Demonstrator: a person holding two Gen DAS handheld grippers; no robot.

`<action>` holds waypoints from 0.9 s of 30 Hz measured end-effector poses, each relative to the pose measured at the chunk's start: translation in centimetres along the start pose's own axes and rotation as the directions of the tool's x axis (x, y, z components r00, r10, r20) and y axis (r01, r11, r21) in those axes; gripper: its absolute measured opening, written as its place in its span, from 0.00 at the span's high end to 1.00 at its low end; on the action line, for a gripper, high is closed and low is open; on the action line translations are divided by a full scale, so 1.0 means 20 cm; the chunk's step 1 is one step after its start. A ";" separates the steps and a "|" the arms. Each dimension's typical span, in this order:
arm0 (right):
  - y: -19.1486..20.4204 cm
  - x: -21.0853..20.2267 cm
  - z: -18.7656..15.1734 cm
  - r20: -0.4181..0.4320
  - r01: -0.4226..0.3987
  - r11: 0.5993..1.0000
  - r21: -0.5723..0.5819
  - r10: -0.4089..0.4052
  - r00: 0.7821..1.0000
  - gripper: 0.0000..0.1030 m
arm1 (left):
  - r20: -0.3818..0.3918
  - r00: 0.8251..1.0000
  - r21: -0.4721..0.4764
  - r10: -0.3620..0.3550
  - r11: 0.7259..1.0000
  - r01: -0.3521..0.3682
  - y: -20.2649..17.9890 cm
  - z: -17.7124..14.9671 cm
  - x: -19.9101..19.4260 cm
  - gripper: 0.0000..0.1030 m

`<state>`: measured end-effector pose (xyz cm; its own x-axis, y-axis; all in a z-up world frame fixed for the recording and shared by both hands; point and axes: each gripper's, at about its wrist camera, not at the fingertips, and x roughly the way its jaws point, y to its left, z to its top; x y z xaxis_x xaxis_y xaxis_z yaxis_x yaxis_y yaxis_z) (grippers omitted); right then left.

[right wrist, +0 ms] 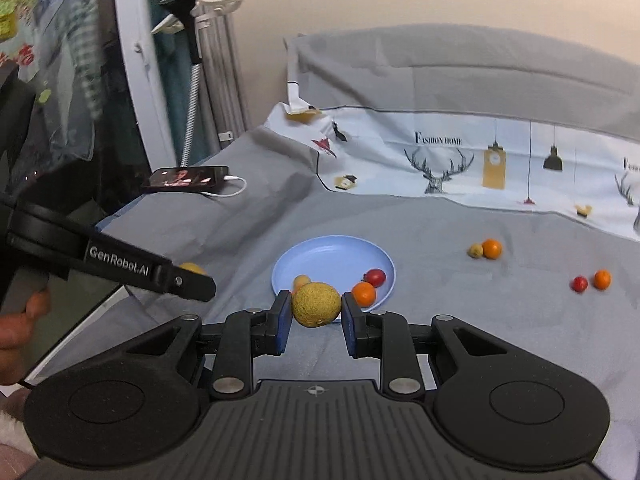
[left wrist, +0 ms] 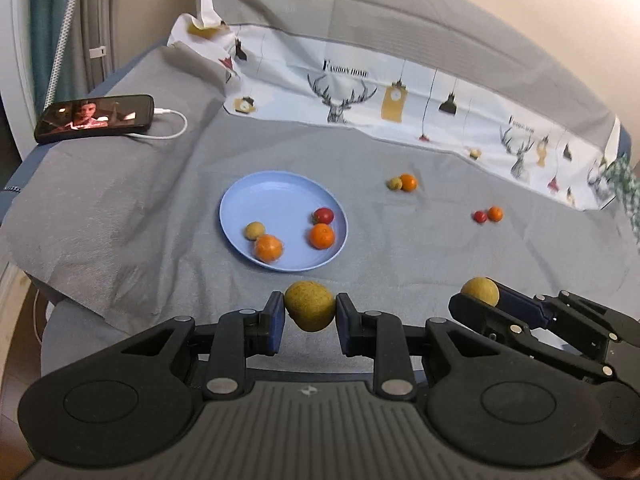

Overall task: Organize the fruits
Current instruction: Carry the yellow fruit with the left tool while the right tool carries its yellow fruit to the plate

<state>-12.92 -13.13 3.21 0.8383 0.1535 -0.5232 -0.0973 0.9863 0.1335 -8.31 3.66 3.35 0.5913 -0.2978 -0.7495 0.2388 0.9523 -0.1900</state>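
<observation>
Left wrist view: each gripper is clamped on a yellow-green fruit above the grey cloth (left wrist: 120,208), near the plate (left wrist: 256,196).
The left gripper (left wrist: 310,314) pinches fruit (left wrist: 310,306); the right gripper (right wrist: 316,312) pinches another (right wrist: 316,304). The blue plate carries 2 oranges (left wrist: 269,248), 1 tomato (left wrist: 323,215) and 1 small yellow fruit (left wrist: 254,230); 2 pairs lie on the cloth beyond.

Four fruits (left wrist: 322,236) lie on the plate (left wrist: 280,194); phone (left wrist: 94,117) far left.
</observation>
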 end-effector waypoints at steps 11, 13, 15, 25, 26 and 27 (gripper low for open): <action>0.09 -0.06 0.01 0.029 0.045 0.997 -0.057 -0.043 0.999 0.73 | 0.046 0.999 0.006 -0.029 1.000 0.028 -0.01 -0.04 -0.09 0.71; 0.09 -0.06 0.01 0.032 0.046 0.997 -0.062 -0.044 0.999 0.73 | 0.046 0.999 0.003 -0.029 1.000 0.029 -0.01 -0.04 -0.09 0.71; 0.09 -0.05 0.01 0.031 0.046 0.997 -0.060 -0.044 0.999 0.73 | 0.045 0.999 0.003 -0.030 1.000 0.030 -0.01 -0.04 -0.09 0.71; 0.06 -0.03 0.00 0.015 0.045 0.998 -0.037 -0.045 0.999 0.73 | 0.016 1.000 0.012 -0.026 1.000 0.026 0.00 -0.03 -0.04 0.71; 0.06 -0.03 0.00 0.012 0.045 0.998 -0.036 -0.044 0.999 0.73 | 0.012 1.000 0.011 -0.024 1.000 0.024 0.00 -0.03 -0.03 0.71; 0.06 -0.03 0.00 0.010 0.044 0.998 -0.034 -0.044 0.999 0.73 | 0.008 1.000 0.010 -0.023 1.000 0.023 0.00 -0.03 -0.03 0.71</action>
<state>-13.48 -12.08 3.61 0.8469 0.1096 -0.5204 -0.0785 0.9936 0.0814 -9.18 3.87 3.36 0.5917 -0.3204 -0.7398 0.2604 0.9444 -0.2007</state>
